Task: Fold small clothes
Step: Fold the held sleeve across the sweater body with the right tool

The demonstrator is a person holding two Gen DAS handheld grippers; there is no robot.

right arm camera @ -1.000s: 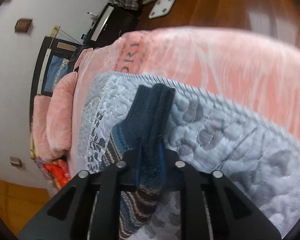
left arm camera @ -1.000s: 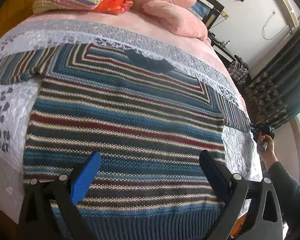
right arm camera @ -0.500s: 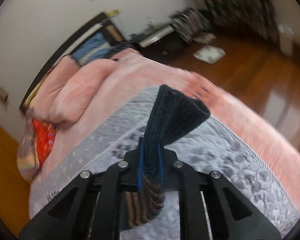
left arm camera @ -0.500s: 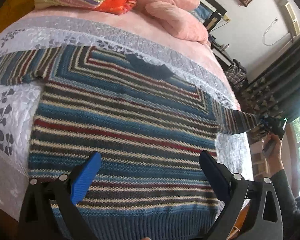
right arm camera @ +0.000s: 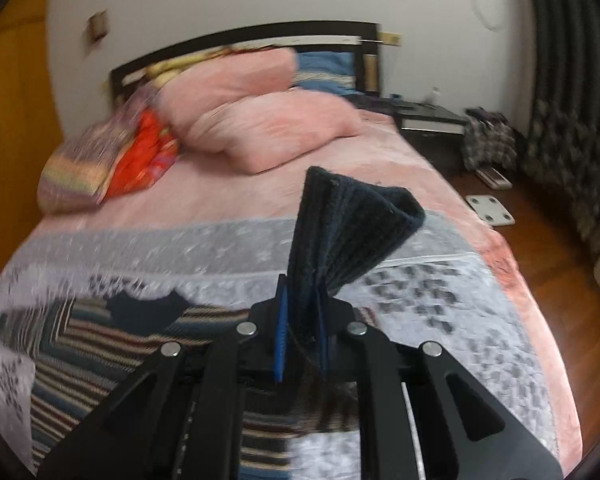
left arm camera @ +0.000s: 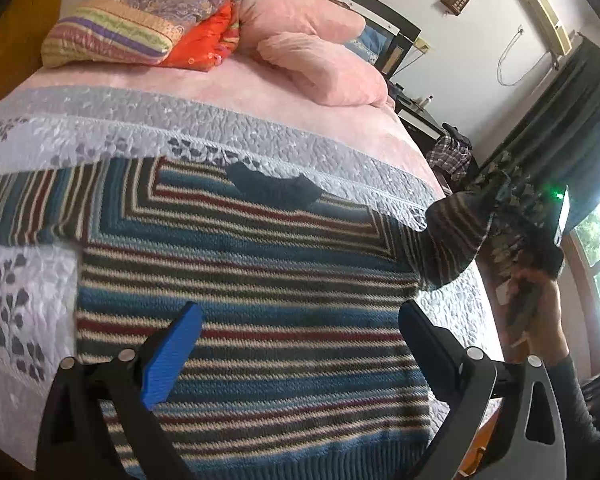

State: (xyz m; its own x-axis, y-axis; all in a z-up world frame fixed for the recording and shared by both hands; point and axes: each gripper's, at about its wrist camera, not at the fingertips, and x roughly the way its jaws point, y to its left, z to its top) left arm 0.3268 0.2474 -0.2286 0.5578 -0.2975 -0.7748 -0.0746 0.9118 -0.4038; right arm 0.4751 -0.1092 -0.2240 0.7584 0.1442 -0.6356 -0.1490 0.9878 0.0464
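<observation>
My R gripper (right arm camera: 300, 336) is clamped on sweater (left arm camera: 252, 312) cuff (right arm camera: 348, 232) (lifted off bed (left arm camera: 260, 92)); L gripper (left arm camera: 296, 344) wide open, empty, over hem

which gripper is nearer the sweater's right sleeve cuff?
Right. The right gripper is shut on the cuff, lifting that sleeve off the bed. The left gripper hovers open over the sweater's lower body.

L hand-held gripper (left arm camera: 296, 354): jaws wide | R hand-held gripper (right arm camera: 300, 344): clamped, raised
</observation>
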